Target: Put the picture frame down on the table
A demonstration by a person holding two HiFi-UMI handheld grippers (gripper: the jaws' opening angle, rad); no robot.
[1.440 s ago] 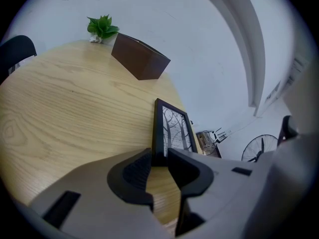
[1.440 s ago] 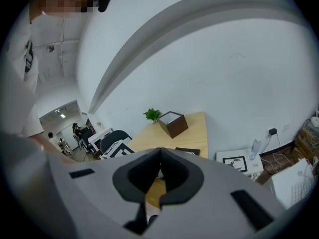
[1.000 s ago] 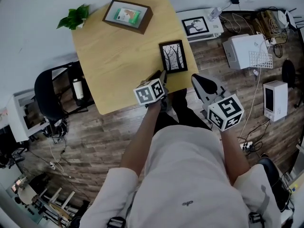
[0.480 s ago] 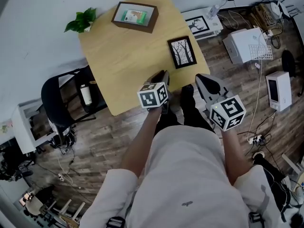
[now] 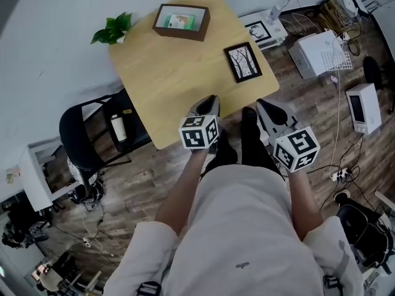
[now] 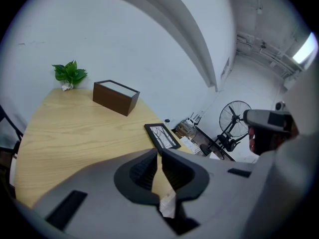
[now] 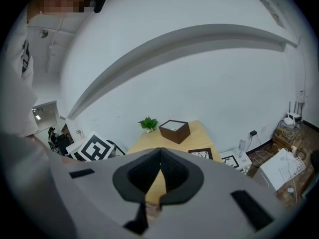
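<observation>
The black picture frame (image 5: pixel 242 62) with a tree drawing lies flat on the wooden table (image 5: pixel 166 85), near its right edge. It also shows in the left gripper view as the frame (image 6: pixel 162 136) and in the right gripper view as the frame (image 7: pixel 200 153). My left gripper (image 5: pixel 210 100) hangs over the table's near corner, shut and holding nothing, a short way back from the frame. My right gripper (image 5: pixel 265 104) is shut and empty too, off the table over the floor. Neither gripper touches the frame.
A brown box (image 5: pixel 181 21) and a small green plant (image 5: pixel 111 29) stand at the table's far side. A black chair (image 5: pixel 83 140) is at the left. On the right are a low white shelf (image 5: pixel 276 37) with another picture (image 5: pixel 259 31), white boxes (image 5: pixel 318 51) and cables.
Both grippers have drawn back from the table and the frame, and the view has shifted so the table sits further up and right. The frame stays flat on the table.
</observation>
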